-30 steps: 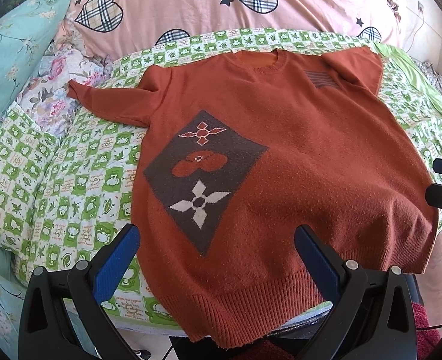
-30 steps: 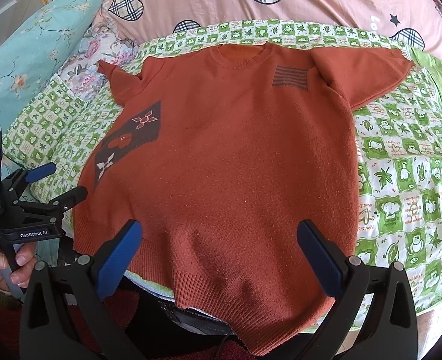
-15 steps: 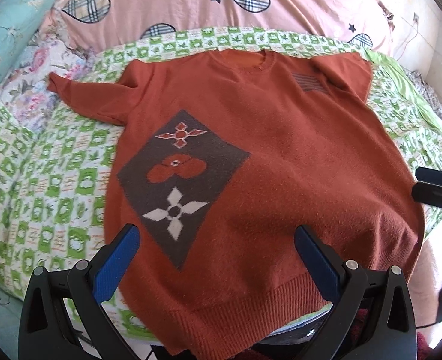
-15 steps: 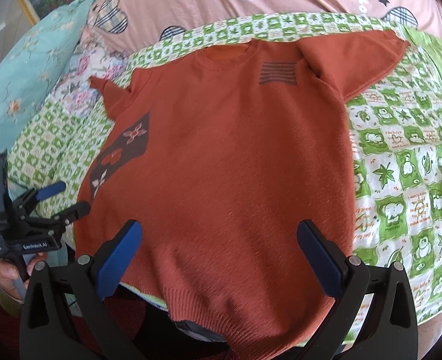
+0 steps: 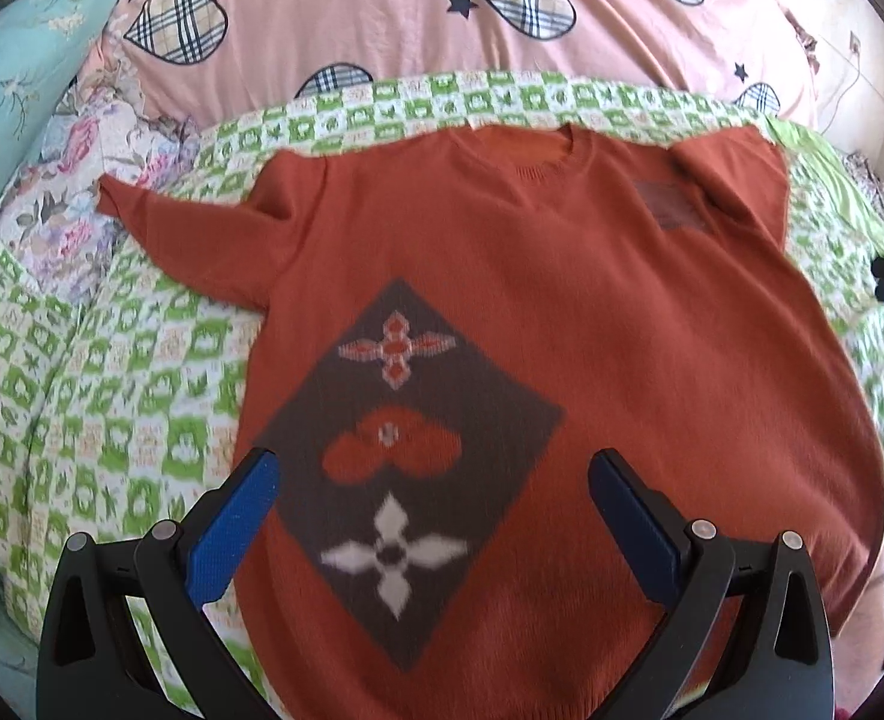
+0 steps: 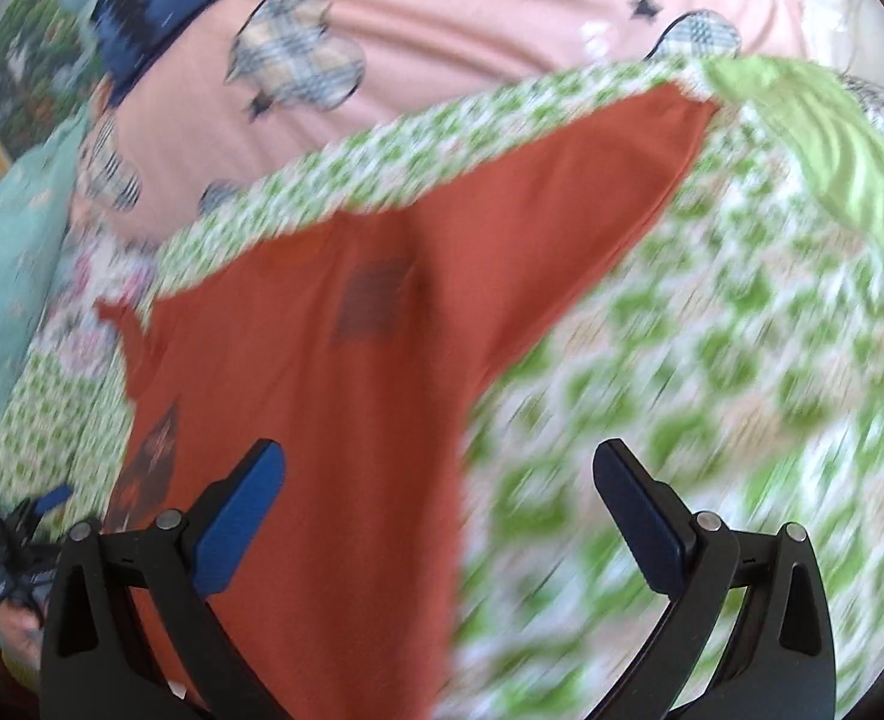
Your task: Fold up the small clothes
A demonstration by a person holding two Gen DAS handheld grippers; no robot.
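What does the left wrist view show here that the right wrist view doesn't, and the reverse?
Only the left wrist view shows the sweater's whole dark diamond patch sharply, with the left gripper over it. Only the right wrist view, heavily blurred, shows the right gripper straddling the sweater's side edge, and a navy cloth at the top. Both show the sweater lying flat on the green checked blanket, jaws open.

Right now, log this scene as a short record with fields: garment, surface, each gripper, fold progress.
garment: orange sweater, spread flat, front up, neck away from the cameras
design: dark diamond patch on the front
sleeves: both spread out to the sides
surface: green checked quilt, pink heart-print bedding behind it
left gripper: open, above the hem side, holding nothing
right gripper: open, over the sweater's right edge, holding nothing; view blurred
fold progress: none visible yet
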